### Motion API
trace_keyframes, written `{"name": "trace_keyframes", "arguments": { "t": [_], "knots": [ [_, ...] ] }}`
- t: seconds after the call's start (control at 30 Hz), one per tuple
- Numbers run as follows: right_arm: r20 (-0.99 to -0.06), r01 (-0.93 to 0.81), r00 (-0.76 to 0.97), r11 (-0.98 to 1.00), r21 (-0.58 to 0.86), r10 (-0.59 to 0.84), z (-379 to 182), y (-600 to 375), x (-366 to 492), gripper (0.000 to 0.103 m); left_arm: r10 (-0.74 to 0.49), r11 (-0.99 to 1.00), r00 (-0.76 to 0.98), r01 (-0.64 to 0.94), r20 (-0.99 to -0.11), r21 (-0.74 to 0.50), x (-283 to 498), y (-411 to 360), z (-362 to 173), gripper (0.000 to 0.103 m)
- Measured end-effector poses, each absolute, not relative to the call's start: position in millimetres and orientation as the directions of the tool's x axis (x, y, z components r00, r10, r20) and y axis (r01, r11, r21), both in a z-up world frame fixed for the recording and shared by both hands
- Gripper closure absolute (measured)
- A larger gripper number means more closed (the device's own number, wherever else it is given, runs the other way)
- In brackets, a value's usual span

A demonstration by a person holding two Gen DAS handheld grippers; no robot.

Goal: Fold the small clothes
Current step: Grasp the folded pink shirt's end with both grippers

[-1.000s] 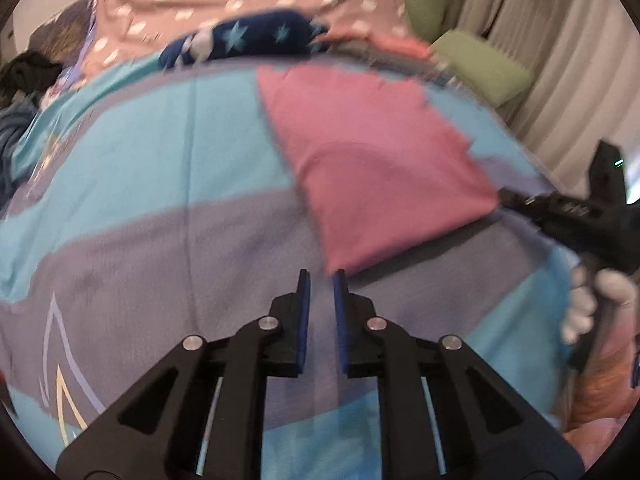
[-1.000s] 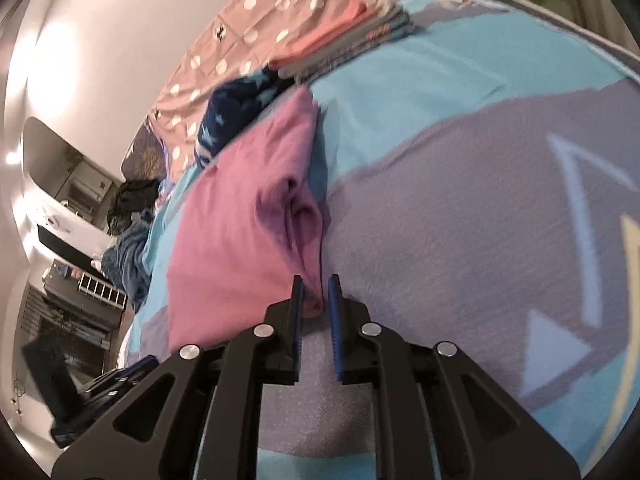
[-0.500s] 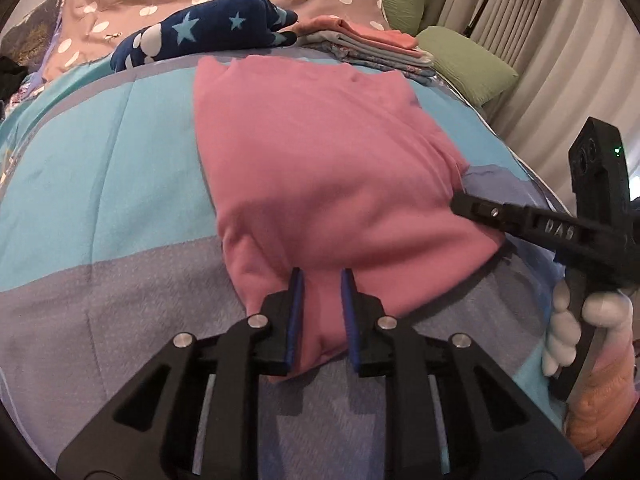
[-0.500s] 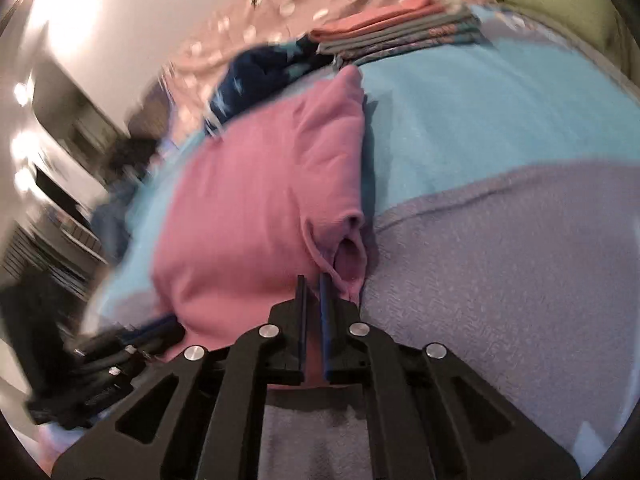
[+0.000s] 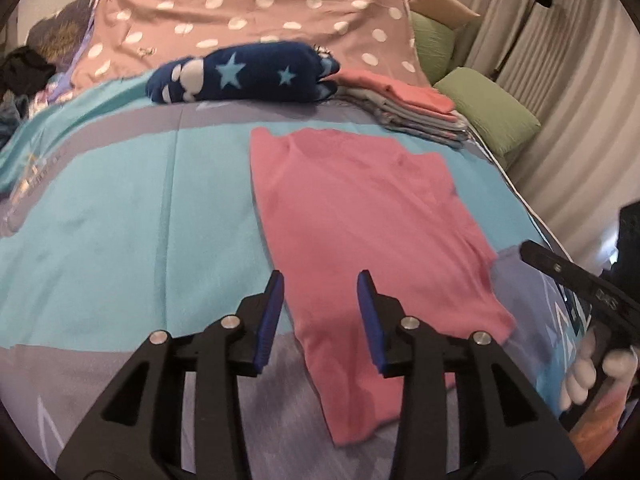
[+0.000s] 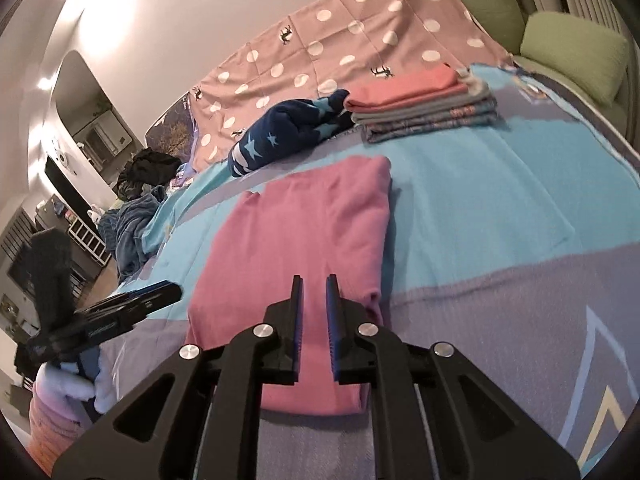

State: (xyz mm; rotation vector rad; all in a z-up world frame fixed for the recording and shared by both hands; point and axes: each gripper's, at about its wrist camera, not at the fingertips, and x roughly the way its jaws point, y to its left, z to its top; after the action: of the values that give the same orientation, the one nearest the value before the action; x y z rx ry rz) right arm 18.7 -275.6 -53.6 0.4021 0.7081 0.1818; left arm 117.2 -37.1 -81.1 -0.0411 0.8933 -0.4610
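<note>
A pink garment point(image 5: 360, 216) lies folded lengthwise and flat on the blue and grey bedspread point(image 5: 120, 208); it also shows in the right wrist view point(image 6: 312, 232). My left gripper point(image 5: 320, 300) is open and empty, raised over the garment's near left edge. My right gripper point(image 6: 314, 304) is open a little and empty, raised above the garment's near end. Each gripper shows at the edge of the other's view, the right one point(image 5: 576, 280) and the left one point(image 6: 120, 308).
A stack of folded clothes point(image 5: 408, 104) sits at the far right of the bed, also in the right wrist view point(image 6: 424, 104). A navy star-patterned bundle point(image 5: 244, 72) lies behind the garment. Green pillows point(image 5: 492, 116) and a curtain stand at the right. Dark clothes point(image 6: 132, 216) pile at the left.
Both grippers have let go of the pink garment, opened and lifted back. The garment now lies flat in a narrower lengthwise fold.
</note>
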Motion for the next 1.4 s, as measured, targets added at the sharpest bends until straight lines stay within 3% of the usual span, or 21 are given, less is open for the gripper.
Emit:
{"name": "trace_keyframes", "arguments": {
  "t": [0.13,0.47,0.6,0.87,0.9,0.97,1.03,1.1,1.4],
  "knots": [
    [-0.6,-0.045,0.743,0.917,0.396,0.296,-53.6,-271.2,26.4,0.092,-0.38,0.911,0.519,0.354,-0.766,-0.211,132.4,-41.9,-99.1,0.062],
    [-0.637,-0.035,0.711,0.919,0.392,0.299,-71.7,-268.6,55.4,0.091,-0.382,0.912,0.499,0.339,-0.778,-0.231,145.9,-37.0,-123.4,0.039],
    [-0.692,0.018,0.666,0.922,0.387,0.278,-95.6,-273.5,66.8,0.091,-0.391,0.907,0.505,0.355,-0.77,-0.228,147.5,-38.3,-127.8,0.036],
    [-0.677,0.0,0.673,0.915,0.405,0.299,-95.5,-278.5,67.0,0.091,-0.427,0.893,0.494,0.36,-0.757,-0.27,152.1,-34.4,-128.4,0.035],
    [-0.664,-0.006,0.676,0.903,0.43,0.32,-92.3,-283.5,65.8,0.089,-0.443,0.887,0.491,0.361,-0.75,-0.288,153.6,-32.7,-126.9,0.035],
    [-0.642,0.001,0.692,0.888,0.46,0.331,-85.1,-296.9,65.3,0.068,-0.481,0.871,0.483,0.358,-0.732,-0.337,158.2,-27.4,-125.2,0.036],
    [-0.646,0.03,0.708,0.901,0.433,0.287,-77.6,-308.7,66.2,0.06,-0.521,0.851,0.471,0.347,-0.712,-0.394,164.5,-21.6,-123.3,0.037],
    [-0.648,0.039,0.716,0.913,0.407,0.259,-70.2,-321.3,70.1,0.06,-0.547,0.836,0.467,0.354,-0.695,-0.419,168.4,-20.1,-121.4,0.038],
    [-0.706,-0.08,0.534,0.859,0.506,0.466,-104.6,-317.7,123.1,0.055,-0.666,0.742,0.358,0.406,-0.655,-0.534,202.6,-31.2,-138.2,0.038]
  ]
}}
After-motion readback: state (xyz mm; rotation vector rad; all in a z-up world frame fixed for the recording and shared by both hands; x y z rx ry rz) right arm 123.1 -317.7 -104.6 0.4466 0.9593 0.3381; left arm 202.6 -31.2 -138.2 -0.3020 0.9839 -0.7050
